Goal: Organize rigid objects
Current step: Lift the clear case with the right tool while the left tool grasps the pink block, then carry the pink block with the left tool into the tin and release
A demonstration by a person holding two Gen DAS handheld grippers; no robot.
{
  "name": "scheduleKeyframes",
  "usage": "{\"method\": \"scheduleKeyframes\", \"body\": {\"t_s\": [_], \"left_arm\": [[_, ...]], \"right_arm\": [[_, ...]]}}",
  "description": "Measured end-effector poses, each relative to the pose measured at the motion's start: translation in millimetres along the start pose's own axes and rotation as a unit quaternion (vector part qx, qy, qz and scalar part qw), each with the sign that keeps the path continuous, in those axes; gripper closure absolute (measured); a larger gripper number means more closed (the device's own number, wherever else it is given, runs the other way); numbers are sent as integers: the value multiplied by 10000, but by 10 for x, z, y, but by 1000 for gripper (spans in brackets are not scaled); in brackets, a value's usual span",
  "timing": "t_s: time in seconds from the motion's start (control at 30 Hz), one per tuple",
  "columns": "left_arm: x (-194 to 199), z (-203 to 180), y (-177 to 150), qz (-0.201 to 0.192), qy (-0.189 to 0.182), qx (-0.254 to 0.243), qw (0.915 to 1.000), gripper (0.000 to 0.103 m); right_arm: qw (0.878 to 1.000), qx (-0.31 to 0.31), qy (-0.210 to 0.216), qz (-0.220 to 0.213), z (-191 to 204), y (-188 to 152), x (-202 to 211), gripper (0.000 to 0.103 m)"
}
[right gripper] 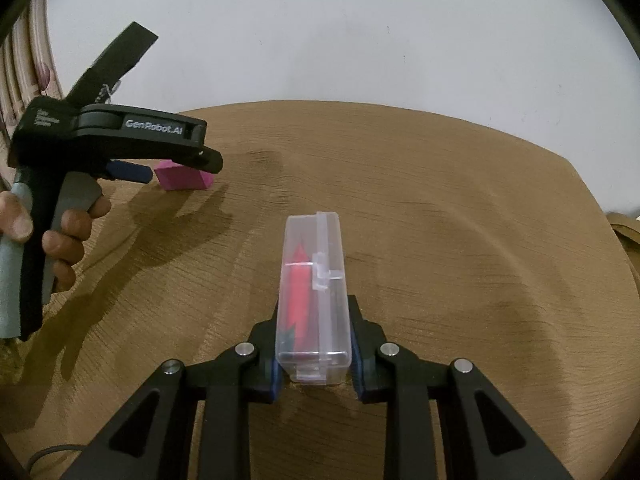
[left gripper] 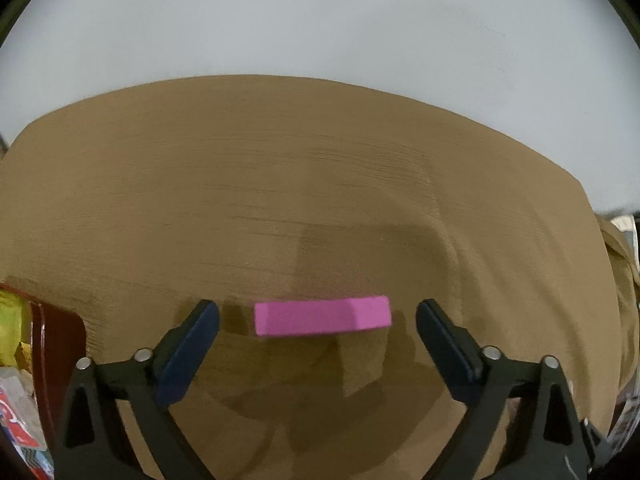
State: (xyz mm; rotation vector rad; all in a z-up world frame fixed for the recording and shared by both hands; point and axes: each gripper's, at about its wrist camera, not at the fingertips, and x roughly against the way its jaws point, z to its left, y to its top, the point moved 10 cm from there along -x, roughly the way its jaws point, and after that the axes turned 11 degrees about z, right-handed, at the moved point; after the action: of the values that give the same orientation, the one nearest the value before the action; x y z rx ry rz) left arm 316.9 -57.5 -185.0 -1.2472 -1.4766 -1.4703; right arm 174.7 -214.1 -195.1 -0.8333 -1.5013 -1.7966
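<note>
I am looking at a pink rectangular foam block [left gripper: 322,316] lying flat on the brown wood-grain worktop [left gripper: 280,184], and I take it as my landmark. My left gripper [left gripper: 318,316] is hanging over it with its dark blue-padded fingers [left gripper: 192,344] spread wide, one off each short end of the block, neither pad touching it. Seen from the right wrist camera, the block [right gripper: 182,176] is sitting at the far left of the worktop [right gripper: 440,200], partly hidden behind the left gripper [right gripper: 136,172], whose grey handle a hand [right gripper: 60,236] is clasping.

Nearer me and to the right of the block, my right gripper [right gripper: 314,364] is holding a clear plastic hinged box with red pieces inside [right gripper: 312,292]; its fingers [right gripper: 362,368] are pressing narrowly on the box's two long walls, and the box is standing on edge, latch side up. Left of the block, at the left wrist view's edge, a dark red container [left gripper: 60,344] is showing crumpled wrappers [left gripper: 12,332].
</note>
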Motion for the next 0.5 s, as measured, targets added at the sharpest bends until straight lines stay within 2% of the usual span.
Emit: {"method": "scheduleKeyframes", "body": {"t_s": [0.07, 0.17, 0.3, 0.37, 0.5], "left_arm": [[-51, -11, 34, 78, -22, 64, 9999, 32], [-54, -22, 63, 65, 107, 67, 9999, 45], [-7, -12, 44, 44, 78, 108, 9999, 45], [48, 88, -17, -7, 156, 88, 9998, 45], [200, 6, -115, -141, 386, -57, 9991, 45]], "right_arm": [[10000, 3, -10, 1, 3, 2, 5, 77], [10000, 0, -8, 2, 0, 2, -9, 77], [10000, 18, -35, 6, -3, 9, 1, 77], [10000, 24, -47, 9, 1, 14, -8, 77], [10000, 34, -71, 12, 9, 7, -24, 78]]}}
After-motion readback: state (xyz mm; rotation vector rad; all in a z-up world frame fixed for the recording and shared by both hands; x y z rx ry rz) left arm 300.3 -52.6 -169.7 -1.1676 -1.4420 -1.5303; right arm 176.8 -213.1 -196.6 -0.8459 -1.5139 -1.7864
